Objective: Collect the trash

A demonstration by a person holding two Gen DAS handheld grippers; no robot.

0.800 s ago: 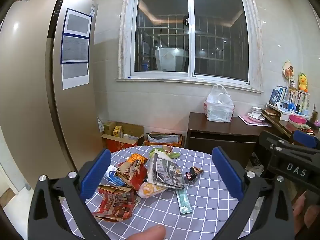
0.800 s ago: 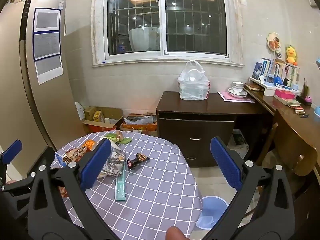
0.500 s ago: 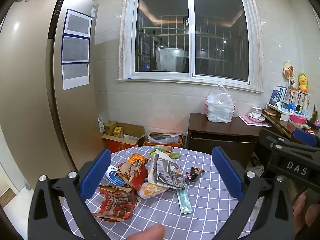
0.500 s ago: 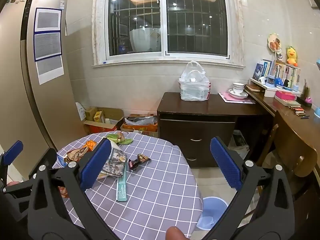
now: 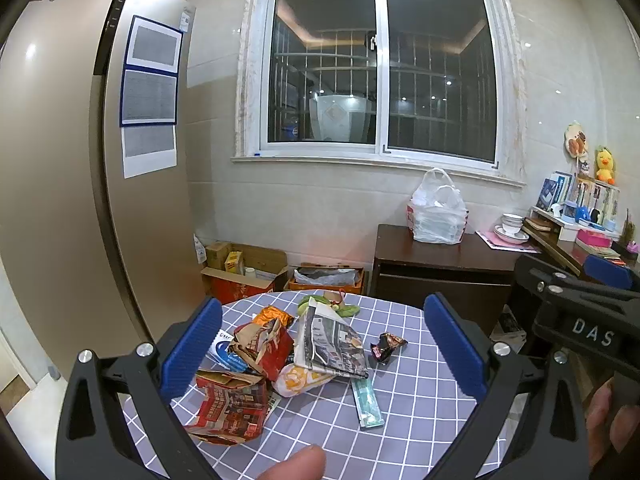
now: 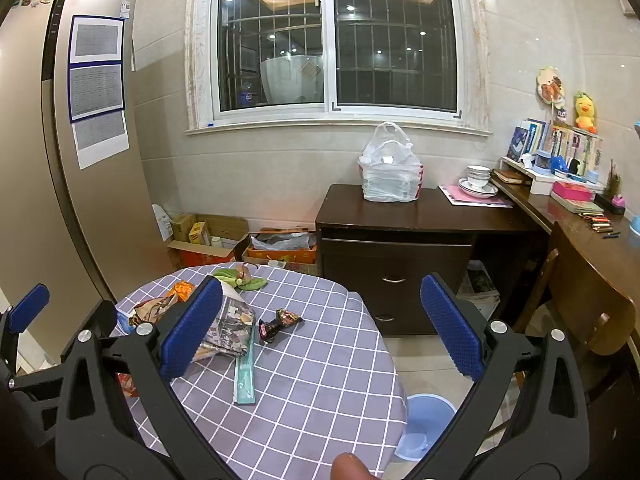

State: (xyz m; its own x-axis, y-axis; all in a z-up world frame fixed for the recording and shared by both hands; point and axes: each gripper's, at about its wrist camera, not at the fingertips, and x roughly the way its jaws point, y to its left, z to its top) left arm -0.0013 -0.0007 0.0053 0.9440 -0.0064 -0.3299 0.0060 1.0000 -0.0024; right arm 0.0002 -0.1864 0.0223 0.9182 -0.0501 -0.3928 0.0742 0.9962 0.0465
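Both the left tongs (image 5: 322, 346) and right tongs (image 6: 320, 328) hover wide open and empty above the checked surface (image 6: 320, 380), so collection appears not yet begun; wrappers (image 5: 256, 354) lie piled left, the blue bin (image 6: 426, 420) near right.

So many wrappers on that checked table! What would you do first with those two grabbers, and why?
Probably lower the right gripper onto the dark candy wrapper. Both grippers have empty, open jaws, that wrapper lies alone, apart from the pile, and the blue bin stands on the floor beside the table.
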